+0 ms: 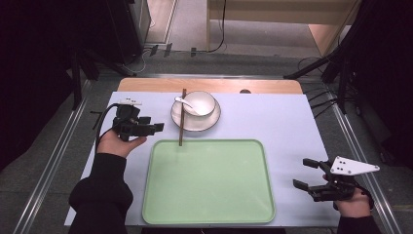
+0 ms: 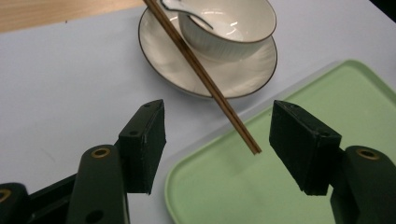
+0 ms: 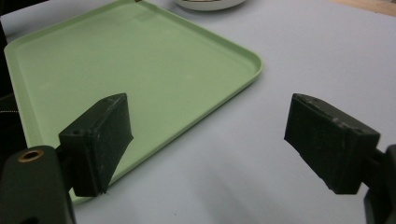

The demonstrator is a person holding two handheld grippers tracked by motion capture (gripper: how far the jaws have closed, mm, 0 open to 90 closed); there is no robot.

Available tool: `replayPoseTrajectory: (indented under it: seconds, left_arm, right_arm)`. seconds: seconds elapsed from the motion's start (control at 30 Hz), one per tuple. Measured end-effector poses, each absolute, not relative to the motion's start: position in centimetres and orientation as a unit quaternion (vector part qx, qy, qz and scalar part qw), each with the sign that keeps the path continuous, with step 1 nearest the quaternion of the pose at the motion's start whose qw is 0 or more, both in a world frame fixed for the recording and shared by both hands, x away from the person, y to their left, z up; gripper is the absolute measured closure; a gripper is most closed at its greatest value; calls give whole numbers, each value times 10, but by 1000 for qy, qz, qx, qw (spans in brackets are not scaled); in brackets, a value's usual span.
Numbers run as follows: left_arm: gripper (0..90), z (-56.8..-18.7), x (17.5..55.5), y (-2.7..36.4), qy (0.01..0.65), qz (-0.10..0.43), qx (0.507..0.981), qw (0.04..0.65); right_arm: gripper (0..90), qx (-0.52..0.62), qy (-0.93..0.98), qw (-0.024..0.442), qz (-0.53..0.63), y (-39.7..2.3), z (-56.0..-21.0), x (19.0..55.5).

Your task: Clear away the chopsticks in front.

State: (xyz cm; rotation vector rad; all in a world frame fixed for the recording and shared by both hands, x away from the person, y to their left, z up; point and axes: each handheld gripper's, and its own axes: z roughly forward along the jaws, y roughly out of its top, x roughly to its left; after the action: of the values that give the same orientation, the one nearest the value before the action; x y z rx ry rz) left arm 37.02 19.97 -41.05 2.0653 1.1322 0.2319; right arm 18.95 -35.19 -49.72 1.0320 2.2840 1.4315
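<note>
A pair of brown chopsticks (image 1: 182,117) lies across the left rim of a white plate (image 1: 210,124), its near tip over the far edge of a green tray (image 1: 209,180). On the plate stands a white bowl (image 1: 200,101) with a white spoon (image 1: 184,103) in it. My left gripper (image 1: 153,124) is left of the tray's far corner and points toward the chopsticks. In the left gripper view its jaws (image 2: 219,123) stand wide apart, and the chopsticks' (image 2: 201,74) tip shows between them, untouched. My right gripper (image 1: 304,173) hovers open to the right of the tray, holding nothing.
A pale blue mat (image 1: 272,122) covers the table, and a strip of bare wood (image 1: 214,85) runs along its far edge. In the right gripper view, the tray's (image 3: 116,60) corner lies ahead and to the left of the jaws (image 3: 205,126). Dark stands and cables crowd the floor beyond.
</note>
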Motion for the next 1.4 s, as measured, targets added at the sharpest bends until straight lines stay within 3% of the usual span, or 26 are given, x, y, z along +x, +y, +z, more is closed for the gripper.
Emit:
replayPoseTrajectory:
  seconds: [0.47,1.13,1.4]
  left_arm:
    - [518,-440,404,157,469,92,807,347]
    - [669,-482,435,134,518,83,791,315]
    - [792,-489,441,130,541,97,774,315]
  right_arm:
    - [151,354,782,126,497,-342,-495,200]
    - [151,365,781,135,489,-350,-496,189]
    - [151,368,780,138,487,-353,-496,183]
